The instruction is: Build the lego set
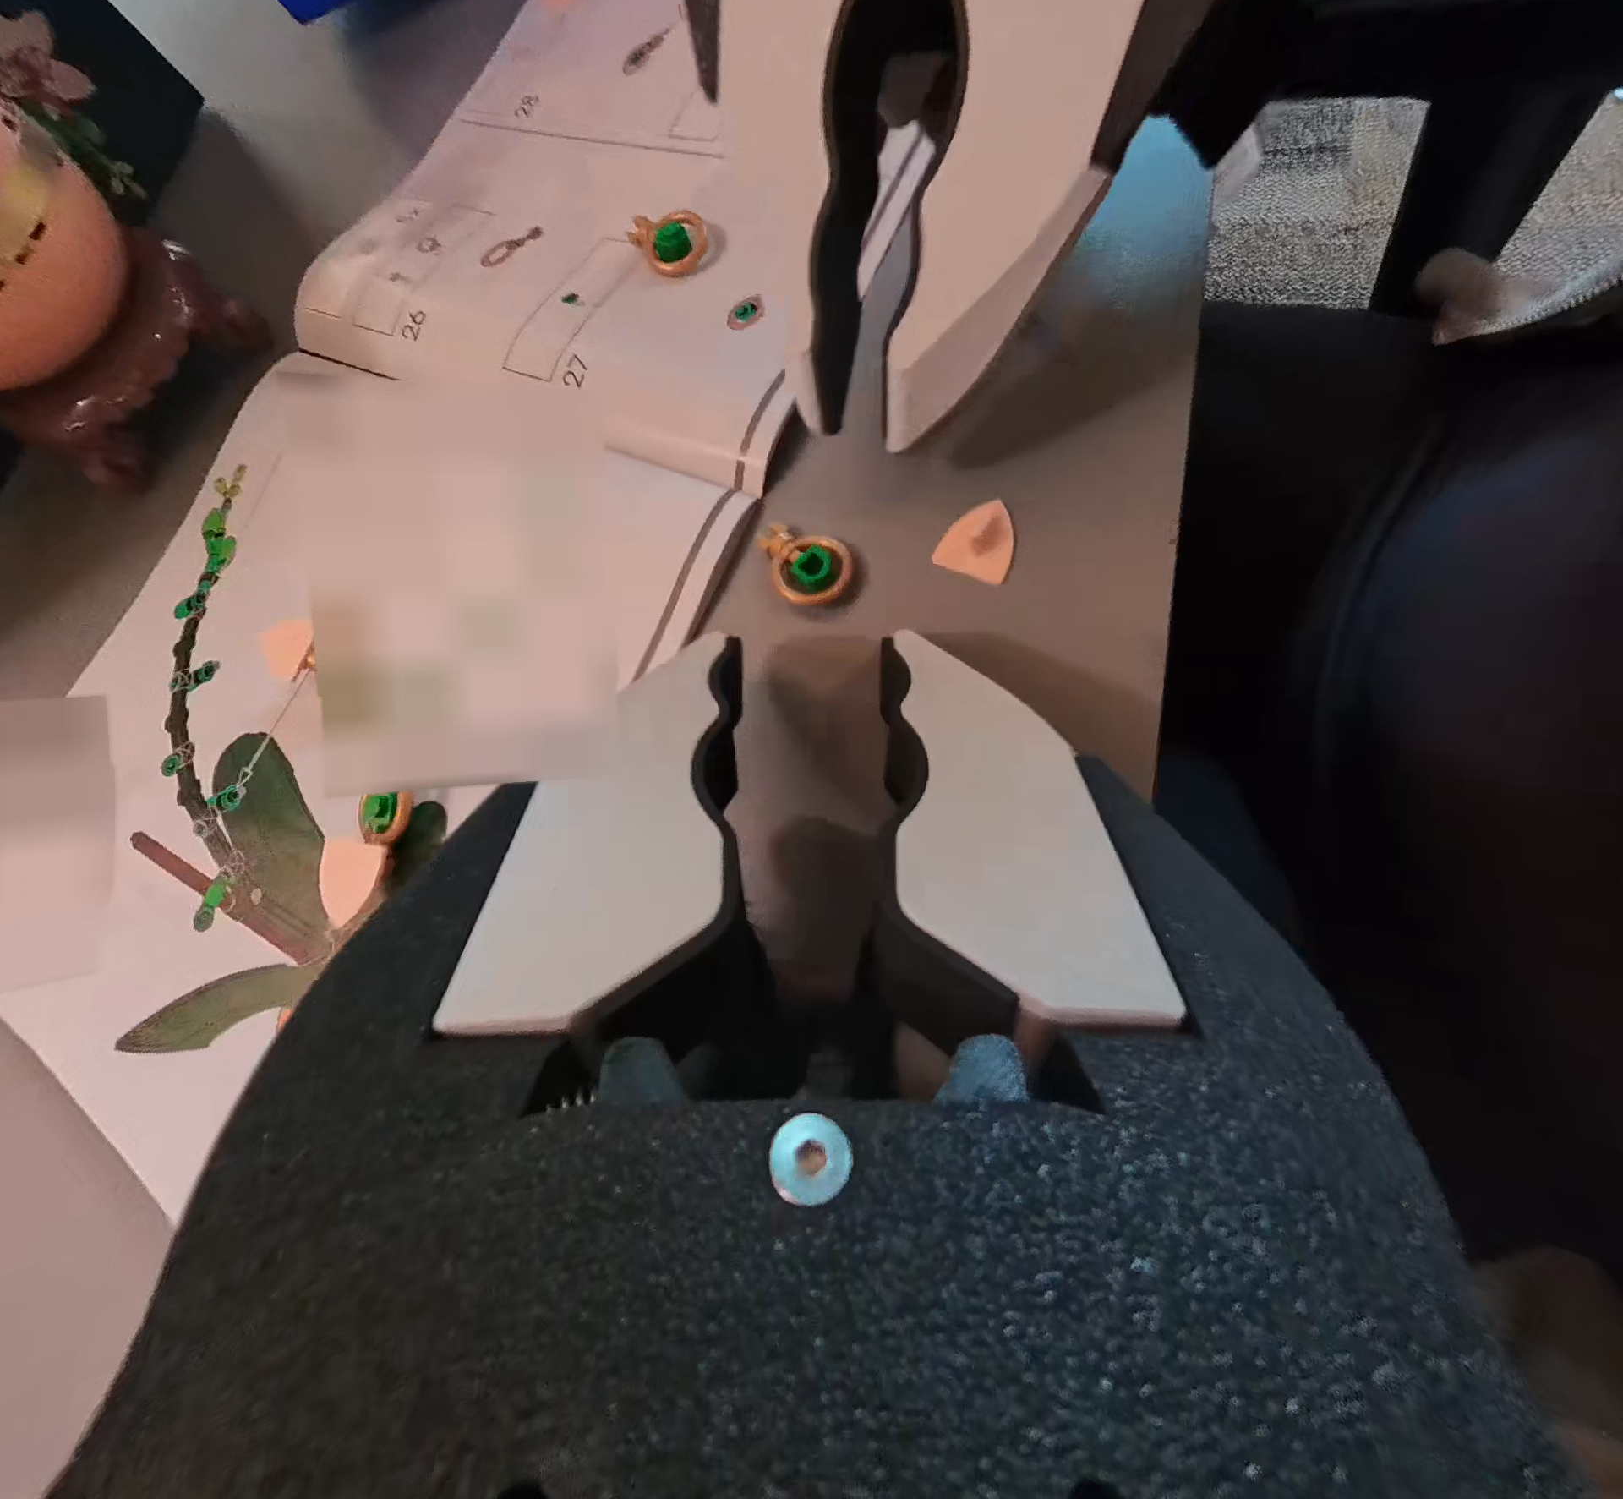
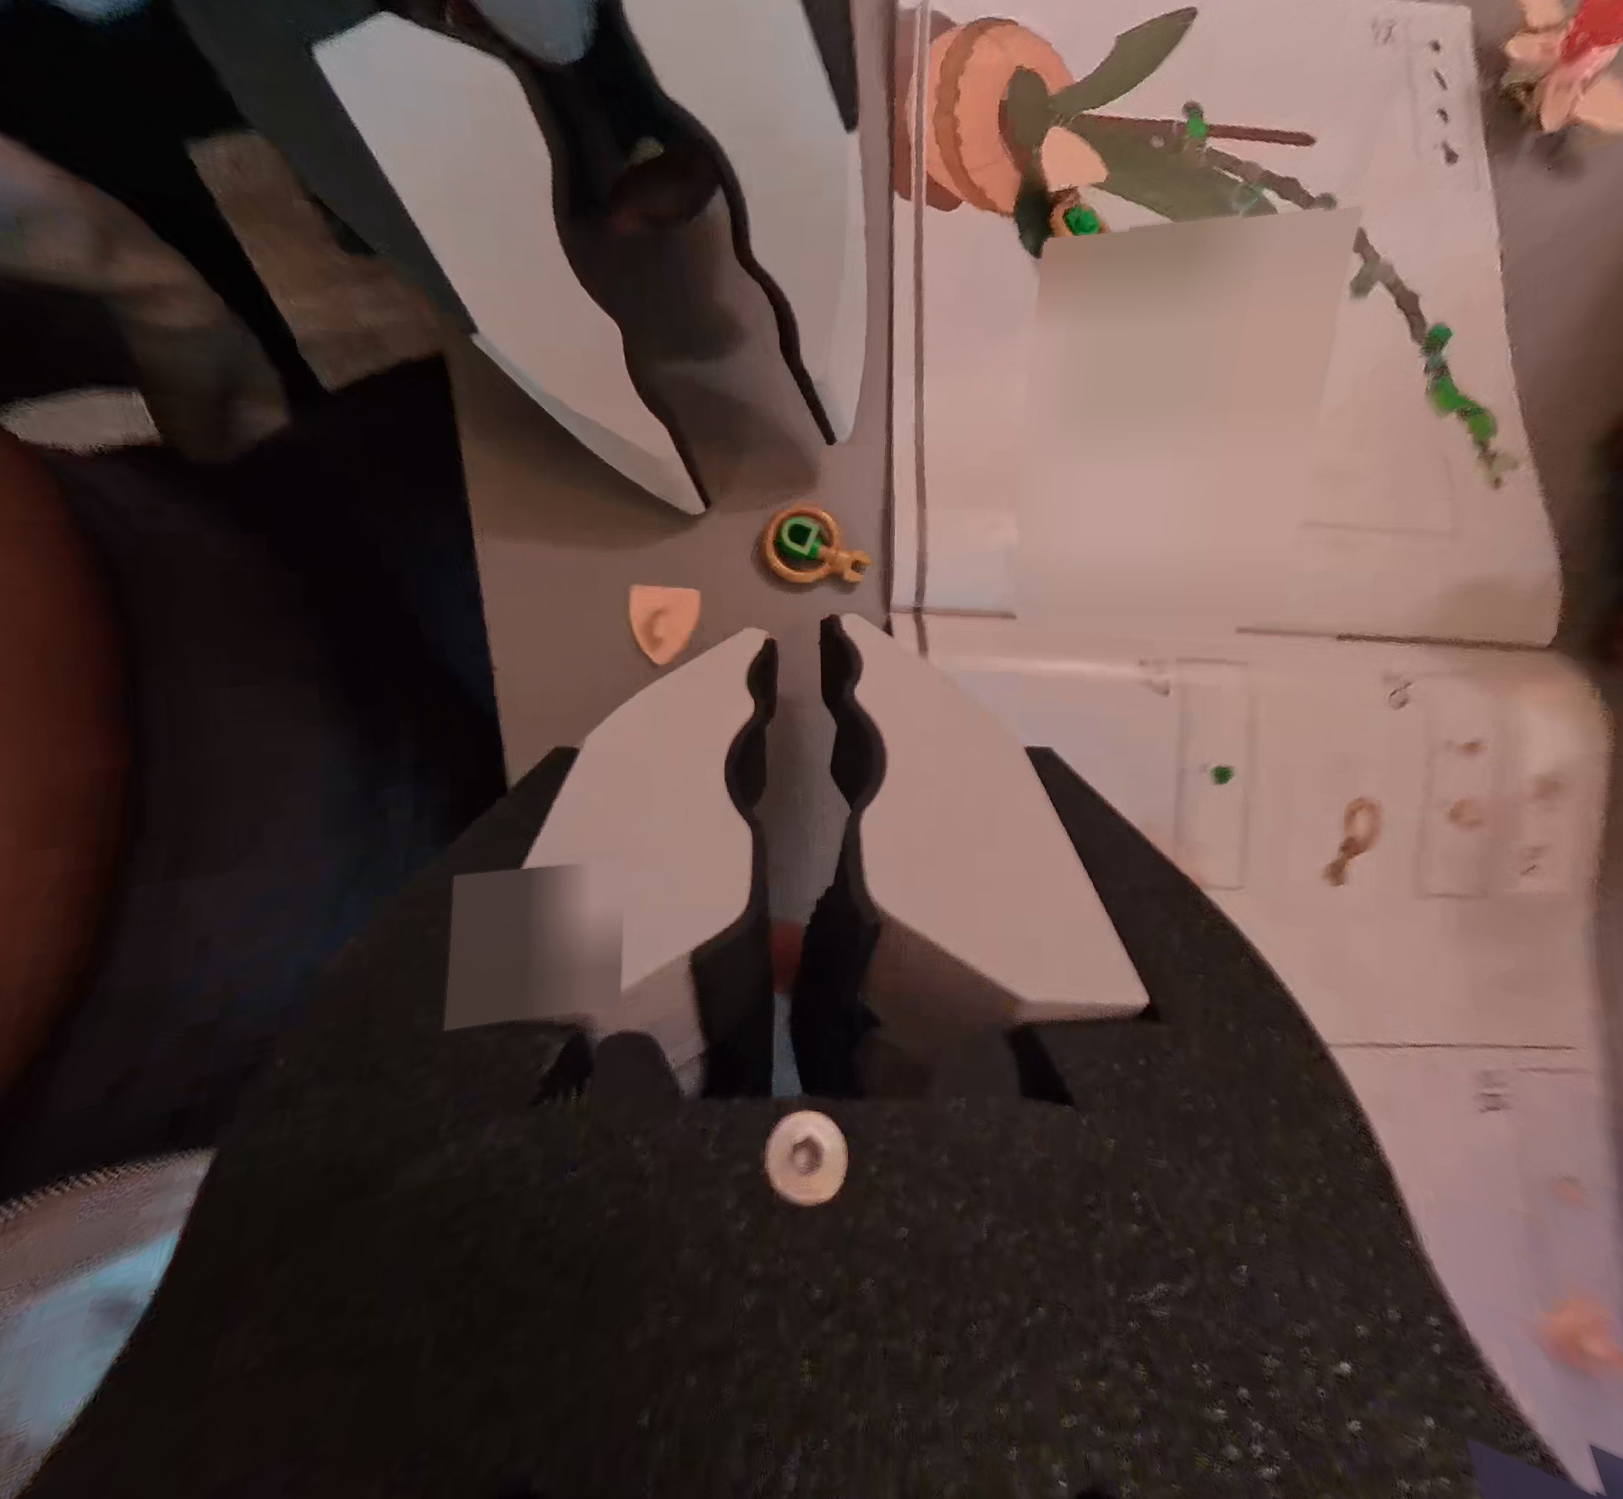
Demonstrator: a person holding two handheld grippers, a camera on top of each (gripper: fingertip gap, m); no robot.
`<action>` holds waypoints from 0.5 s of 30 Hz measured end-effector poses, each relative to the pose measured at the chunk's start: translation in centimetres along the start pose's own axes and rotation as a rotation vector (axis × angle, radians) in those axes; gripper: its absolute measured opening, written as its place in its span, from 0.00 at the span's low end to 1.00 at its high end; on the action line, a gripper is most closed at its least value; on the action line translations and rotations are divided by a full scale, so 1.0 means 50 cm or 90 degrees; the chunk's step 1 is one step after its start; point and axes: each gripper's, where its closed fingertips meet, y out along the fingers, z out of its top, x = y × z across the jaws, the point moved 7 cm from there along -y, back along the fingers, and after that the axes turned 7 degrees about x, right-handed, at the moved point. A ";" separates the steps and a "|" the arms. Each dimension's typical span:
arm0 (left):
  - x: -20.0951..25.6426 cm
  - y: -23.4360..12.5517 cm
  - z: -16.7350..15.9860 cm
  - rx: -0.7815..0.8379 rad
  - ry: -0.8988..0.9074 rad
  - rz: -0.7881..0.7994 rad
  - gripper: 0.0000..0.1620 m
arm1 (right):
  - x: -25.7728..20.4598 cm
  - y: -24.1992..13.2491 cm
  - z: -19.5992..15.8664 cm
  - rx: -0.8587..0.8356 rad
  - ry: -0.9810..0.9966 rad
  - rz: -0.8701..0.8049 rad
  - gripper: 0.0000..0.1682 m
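Gold ring piece (image 2: 797, 545) with green stud loose on grey table (image 2: 544, 543) at frame centre, just ahead of narrow-gapped, empty right gripper (image 2: 797, 629); left gripper (image 1: 810, 644) opposite, moderately open, empty, slightly farther.

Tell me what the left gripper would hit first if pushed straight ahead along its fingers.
Probably the gold ring piece with the green stud, lying on the grey table just beyond the open left gripper; the gripper's height above the table is unclear.
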 end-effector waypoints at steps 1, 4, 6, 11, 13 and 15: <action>0.000 0.005 0.003 -0.005 -0.013 -0.002 0.19 | 0.006 0.002 0.001 -0.019 -0.029 0.008 0.05; -0.004 0.017 0.010 -0.010 -0.055 0.005 0.21 | 0.025 0.014 0.010 -0.037 -0.060 0.037 0.03; -0.007 0.021 0.010 -0.012 -0.071 0.010 0.19 | 0.033 0.026 0.011 -0.041 -0.049 0.062 0.03; -0.008 0.013 0.002 -0.013 -0.063 -0.026 0.08 | 0.016 0.043 0.006 -0.053 0.002 0.131 0.04; -0.007 0.004 -0.004 -0.011 -0.052 -0.053 0.07 | -0.007 0.039 0.009 -0.051 0.020 0.169 0.04; -0.007 -0.006 -0.005 0.003 -0.053 -0.069 0.07 | -0.005 0.027 0.011 -0.033 0.012 0.148 0.02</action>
